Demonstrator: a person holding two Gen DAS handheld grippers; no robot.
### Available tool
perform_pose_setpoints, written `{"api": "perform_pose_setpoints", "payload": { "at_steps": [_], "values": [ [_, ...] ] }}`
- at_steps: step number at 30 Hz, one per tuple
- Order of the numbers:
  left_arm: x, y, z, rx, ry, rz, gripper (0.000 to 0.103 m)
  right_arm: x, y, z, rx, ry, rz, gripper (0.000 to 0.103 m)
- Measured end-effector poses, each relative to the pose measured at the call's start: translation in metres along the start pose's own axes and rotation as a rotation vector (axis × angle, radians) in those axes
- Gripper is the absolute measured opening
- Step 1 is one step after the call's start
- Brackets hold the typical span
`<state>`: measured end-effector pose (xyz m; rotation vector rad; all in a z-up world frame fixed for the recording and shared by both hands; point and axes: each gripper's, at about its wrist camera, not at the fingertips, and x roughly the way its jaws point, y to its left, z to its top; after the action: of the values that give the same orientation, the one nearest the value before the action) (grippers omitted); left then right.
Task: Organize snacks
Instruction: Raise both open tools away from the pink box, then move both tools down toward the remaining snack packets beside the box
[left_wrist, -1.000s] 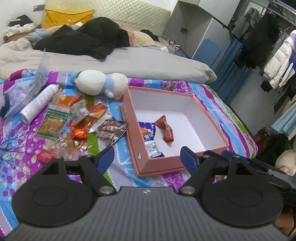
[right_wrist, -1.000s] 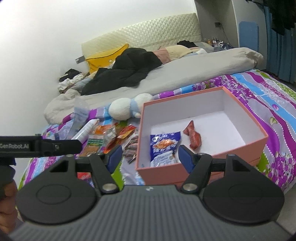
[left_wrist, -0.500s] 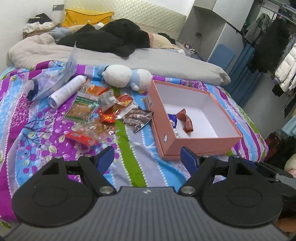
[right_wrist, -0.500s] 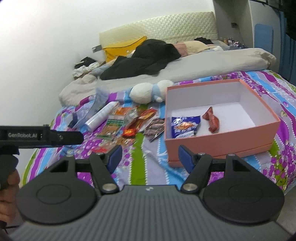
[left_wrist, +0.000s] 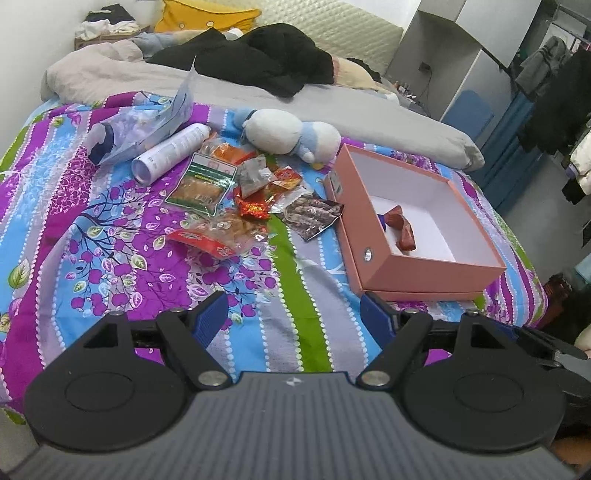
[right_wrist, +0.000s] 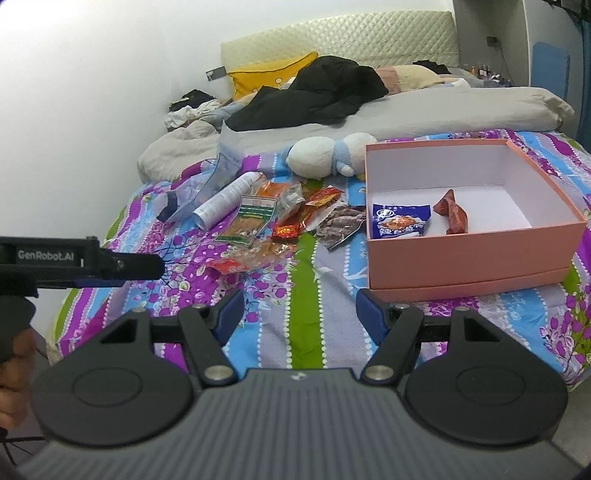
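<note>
Bedspread (left_wrist: 110, 236), purple-blue-green stripes, covers the bed. At 10 o'clock a clear plastic bag (left_wrist: 155, 118) and a white spray can (left_wrist: 170, 153) lie together. Snack packets (left_wrist: 236, 195) are heaped at 12 o'clock, touching one another; plush toy (left_wrist: 288, 131) just behind them. Pink box (right_wrist: 476, 236) at 2 o'clock is open, holding a blue packet (right_wrist: 399, 221) and a red packet (right_wrist: 452, 212). Grey duvet (right_wrist: 406, 110), black clothes (right_wrist: 314, 96), yellow pillow (right_wrist: 269, 72) far back; wardrobe (left_wrist: 443, 55) right. Left gripper (left_wrist: 293, 317) and right gripper (right_wrist: 297, 312) both spread wide, holding nothing, hovering over the near bed edge.
</note>
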<state>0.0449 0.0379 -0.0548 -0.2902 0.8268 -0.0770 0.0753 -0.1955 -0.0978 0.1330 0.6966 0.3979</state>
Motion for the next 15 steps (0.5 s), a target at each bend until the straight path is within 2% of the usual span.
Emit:
{"api": "perform_pose_setpoints", "payload": {
  "at_steps": [8,15],
  "values": [
    [0.027,0.013,0.009,-0.012,0.05,0.027,0.082,0.027,0.001,0.005,-0.007,0.045,-0.002,0.069],
    [0.062,0.034,0.017,-0.067,0.086,0.046,0.082,0.06,0.004,0.017,-0.054,0.101,0.009,0.069]
  ]
}}
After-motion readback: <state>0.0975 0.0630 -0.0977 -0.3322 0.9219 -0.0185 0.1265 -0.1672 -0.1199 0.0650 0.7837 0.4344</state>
